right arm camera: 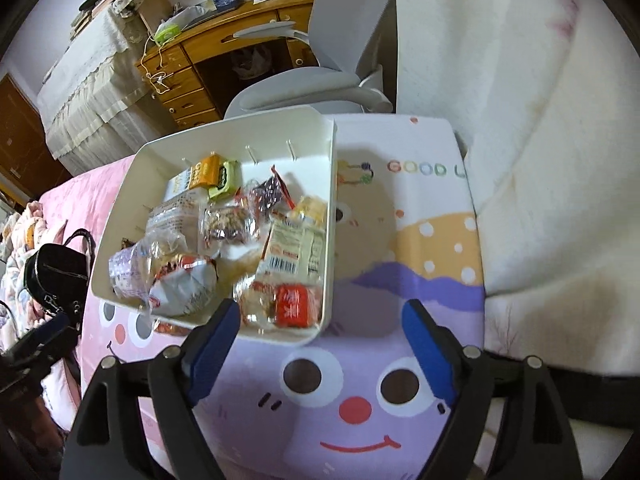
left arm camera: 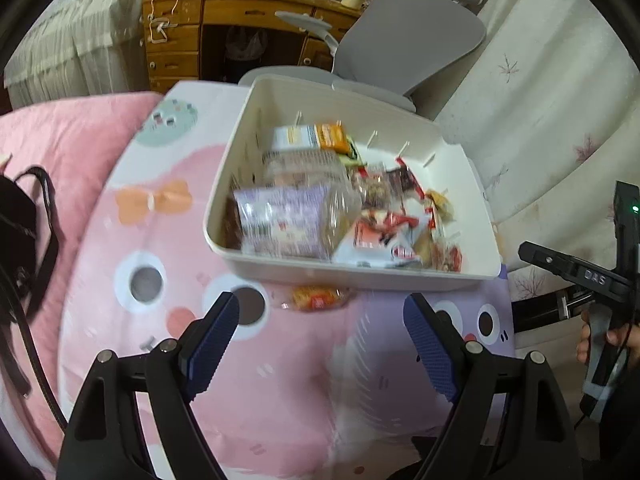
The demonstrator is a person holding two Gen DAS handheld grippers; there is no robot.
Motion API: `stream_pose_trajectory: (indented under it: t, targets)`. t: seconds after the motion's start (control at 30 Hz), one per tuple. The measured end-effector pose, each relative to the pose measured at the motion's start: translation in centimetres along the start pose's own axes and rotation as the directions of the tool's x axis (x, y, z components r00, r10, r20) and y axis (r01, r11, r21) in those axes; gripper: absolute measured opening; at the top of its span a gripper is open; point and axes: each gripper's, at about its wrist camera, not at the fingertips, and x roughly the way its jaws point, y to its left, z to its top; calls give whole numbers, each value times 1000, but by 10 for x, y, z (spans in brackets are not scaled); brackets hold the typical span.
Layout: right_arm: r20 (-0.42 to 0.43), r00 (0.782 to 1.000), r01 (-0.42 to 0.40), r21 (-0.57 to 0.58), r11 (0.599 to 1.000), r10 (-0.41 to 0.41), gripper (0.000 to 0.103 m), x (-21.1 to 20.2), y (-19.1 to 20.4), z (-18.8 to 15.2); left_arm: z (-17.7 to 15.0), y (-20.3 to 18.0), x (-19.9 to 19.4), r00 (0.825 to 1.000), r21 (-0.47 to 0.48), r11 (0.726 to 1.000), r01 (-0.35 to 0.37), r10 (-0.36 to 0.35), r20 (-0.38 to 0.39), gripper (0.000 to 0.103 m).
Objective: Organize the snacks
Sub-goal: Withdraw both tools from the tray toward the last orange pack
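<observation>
A white plastic bin [left arm camera: 360, 276] sits on a cartoon-printed mat [left arm camera: 256, 400] and holds several wrapped snacks, among them a clear bag with a purple label [left arm camera: 284, 220] and a red-and-white packet [left arm camera: 384, 236]. One small orange packet [left arm camera: 318, 298] lies on the mat just outside the bin's near wall. My left gripper [left arm camera: 321, 306] hovers above that packet, open, nothing between its blue pads. In the right wrist view the bin [right arm camera: 330, 216] is ahead to the left, a red packet [right arm camera: 294, 304] in its near corner. My right gripper [right arm camera: 322, 314] is open and empty over the bin's near corner.
A black bag [left arm camera: 24, 240] lies on pink bedding [left arm camera: 60, 140] to the left. A grey office chair [left arm camera: 408, 40] and a wooden desk [left arm camera: 248, 16] stand behind the bin. A white blanket [right arm camera: 560, 160] rises on the right. A hand [left arm camera: 600, 336] holds the other gripper's handle.
</observation>
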Motion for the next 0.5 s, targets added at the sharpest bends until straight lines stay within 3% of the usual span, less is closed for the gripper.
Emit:
stream_pose_trajectory:
  t: [0.23, 0.5]
  targets:
    - [28, 999, -21, -32, 999, 22, 89, -2, 0, -32, -23, -6, 37, 999, -20, 1000, 0, -1, -32, 83]
    - [5, 999, -35, 10, 999, 35, 90, 6, 0, -69, -30, -5, 74, 1000, -30, 999, -19, 19, -9, 83]
